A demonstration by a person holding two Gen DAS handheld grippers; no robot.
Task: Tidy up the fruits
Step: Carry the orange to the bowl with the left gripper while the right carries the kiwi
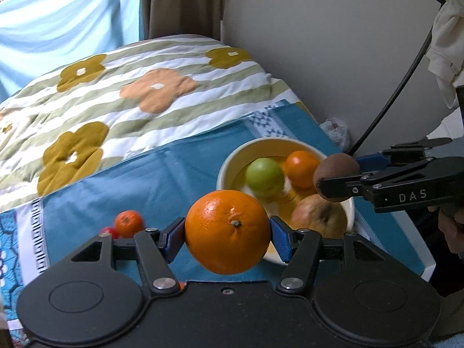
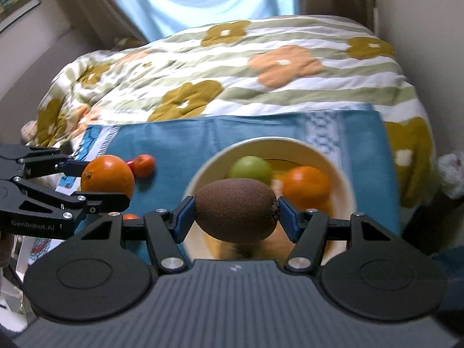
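My left gripper [image 1: 227, 236] is shut on a large orange [image 1: 227, 230] and holds it above the blue cloth, just left of the cream bowl [image 1: 232, 159]. My right gripper [image 2: 235, 217] is shut on a brown kiwi [image 2: 235, 213] and holds it over the bowl's near rim [image 2: 345, 179]. The bowl holds a green apple [image 1: 264, 176], a smaller orange [image 1: 301, 171] and a yellowish apple [image 1: 319, 216]. A small tangerine [image 1: 129, 222] and a red fruit [image 1: 108, 230] lie on the cloth to the left. The left gripper with its orange [image 2: 107, 177] also shows in the right wrist view.
The blue patterned cloth [image 1: 145, 179] lies on a bed with a flowered quilt [image 1: 145, 87]. A wall stands to the right, with a black cable [image 1: 391, 95] and a crumpled plastic bag [image 1: 336, 129] beside the bed. Curtains hang behind.
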